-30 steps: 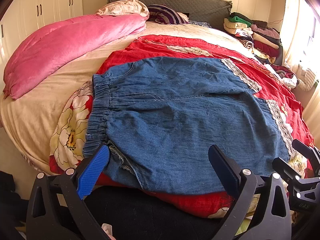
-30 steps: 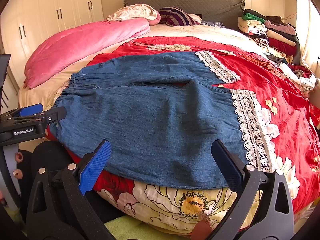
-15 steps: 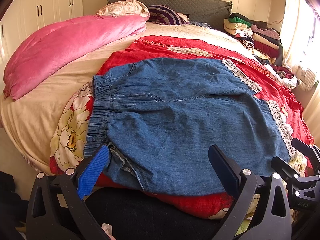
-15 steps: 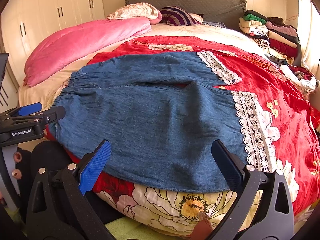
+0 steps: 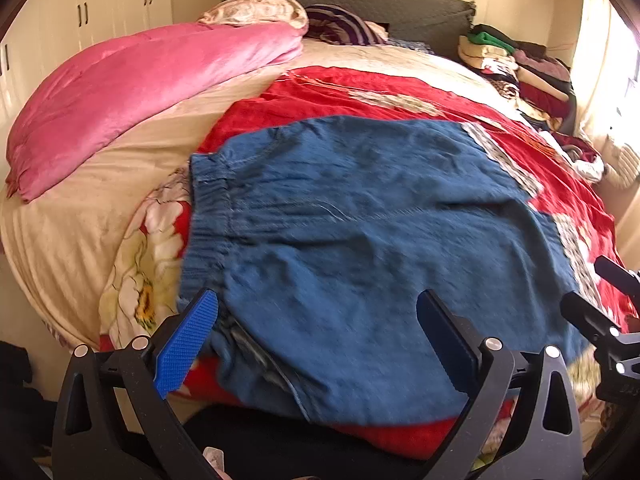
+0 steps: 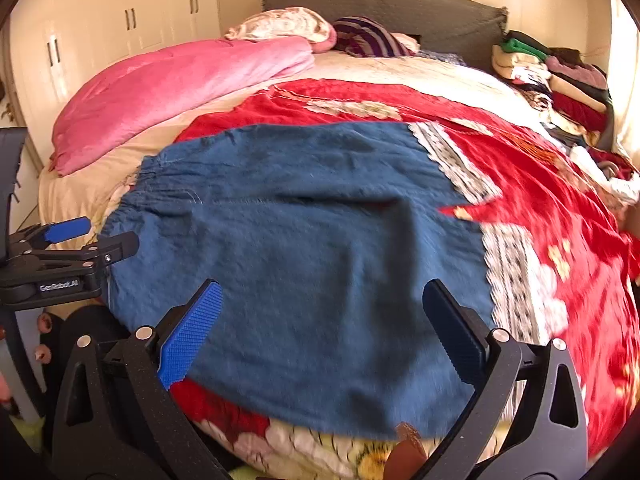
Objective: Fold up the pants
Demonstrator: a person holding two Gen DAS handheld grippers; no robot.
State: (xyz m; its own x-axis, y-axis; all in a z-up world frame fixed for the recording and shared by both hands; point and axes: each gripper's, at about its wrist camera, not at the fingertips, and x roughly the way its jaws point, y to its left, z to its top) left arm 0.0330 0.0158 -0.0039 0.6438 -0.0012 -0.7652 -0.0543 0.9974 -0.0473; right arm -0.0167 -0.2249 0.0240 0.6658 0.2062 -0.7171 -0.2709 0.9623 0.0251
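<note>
Blue denim pants (image 5: 360,232) with an elastic waistband (image 5: 208,216) and lace-trimmed hems (image 6: 516,280) lie spread flat on a red floral bedspread (image 6: 540,184). My left gripper (image 5: 316,340) is open and empty, just above the near edge of the pants by the waistband side. My right gripper (image 6: 320,328) is open and empty, above the near leg's edge toward the hem. The pants also show in the right wrist view (image 6: 320,232). Each gripper shows at the edge of the other's view.
A pink quilt (image 5: 132,92) lies along the left of the bed. Pillows (image 5: 256,10) rest against the grey headboard (image 6: 400,8). A stack of folded clothes (image 5: 516,64) sits at the far right. White wardrobes (image 6: 120,28) stand on the left.
Both grippers have moved forward and down toward the near edge of the pants; the views are motion-blurred. The pants have not moved.
</note>
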